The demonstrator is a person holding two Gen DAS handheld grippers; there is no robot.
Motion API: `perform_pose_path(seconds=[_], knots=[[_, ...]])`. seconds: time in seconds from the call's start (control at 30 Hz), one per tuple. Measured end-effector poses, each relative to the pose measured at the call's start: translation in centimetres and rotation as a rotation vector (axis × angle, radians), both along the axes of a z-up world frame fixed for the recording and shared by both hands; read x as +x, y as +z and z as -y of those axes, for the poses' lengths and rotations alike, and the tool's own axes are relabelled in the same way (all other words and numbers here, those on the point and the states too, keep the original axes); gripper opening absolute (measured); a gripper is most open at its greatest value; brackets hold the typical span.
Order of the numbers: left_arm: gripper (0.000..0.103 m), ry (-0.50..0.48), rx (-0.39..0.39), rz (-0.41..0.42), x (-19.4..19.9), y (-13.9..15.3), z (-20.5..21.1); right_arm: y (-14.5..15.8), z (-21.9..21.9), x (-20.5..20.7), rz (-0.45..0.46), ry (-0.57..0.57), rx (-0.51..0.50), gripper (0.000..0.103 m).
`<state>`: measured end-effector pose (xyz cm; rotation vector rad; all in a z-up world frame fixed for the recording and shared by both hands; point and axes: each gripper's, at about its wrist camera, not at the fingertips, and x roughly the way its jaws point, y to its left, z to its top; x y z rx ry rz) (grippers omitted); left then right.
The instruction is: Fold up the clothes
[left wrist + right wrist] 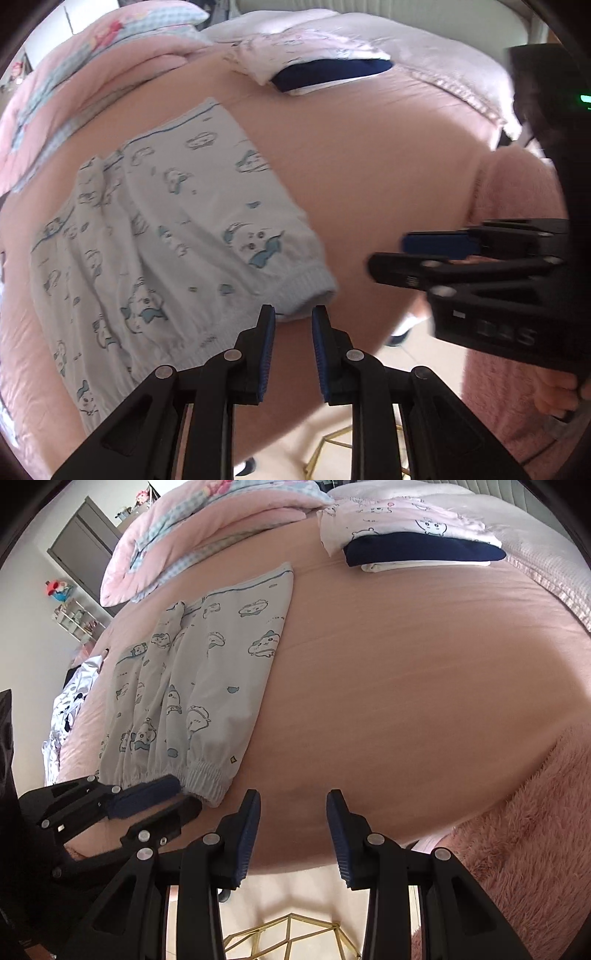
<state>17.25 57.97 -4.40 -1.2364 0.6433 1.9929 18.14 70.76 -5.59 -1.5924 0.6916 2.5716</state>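
White pyjama trousers with blue cartoon prints (159,236) (195,672) lie folded lengthwise on the pink bed sheet (369,166) (406,683), elastic cuffs toward the near edge. My left gripper (293,314) (177,794) is open, its tips just short of the ribbed cuff (314,291), with nothing between them. My right gripper (293,797) (391,254) is also open and empty, hovering over bare sheet to the right of the trousers.
A stack of folded clothes (325,66) (417,542), pink print over navy over white, sits at the far side. A pink quilt (207,528) is bunched far left. A fluffy pink blanket (524,830) lies right. A gold wire frame (295,938) stands on the floor.
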Motion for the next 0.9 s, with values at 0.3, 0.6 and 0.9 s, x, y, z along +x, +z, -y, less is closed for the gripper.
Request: perform_pose_path(seconds=[0.3, 0.6, 0.9], knots=[[0.017, 0.047, 0.067, 0.036, -2.0, -1.1, -0.5, -0.6, 0.2, -0.1, 0.001, 0.014, -0.041, 0.037], [0.003, 0.442, 0.371, 0.036, -5.5, 3.0, 6.7, -0.5, 3.4, -2.2, -0.011, 0.158, -0.138, 0.037], [0.003, 0.761, 0.541, -0.036, -7.2, 5.8, 19.0, 1.1, 12.5, -8.4, -0.057, 0.265, -0.199, 0.046]])
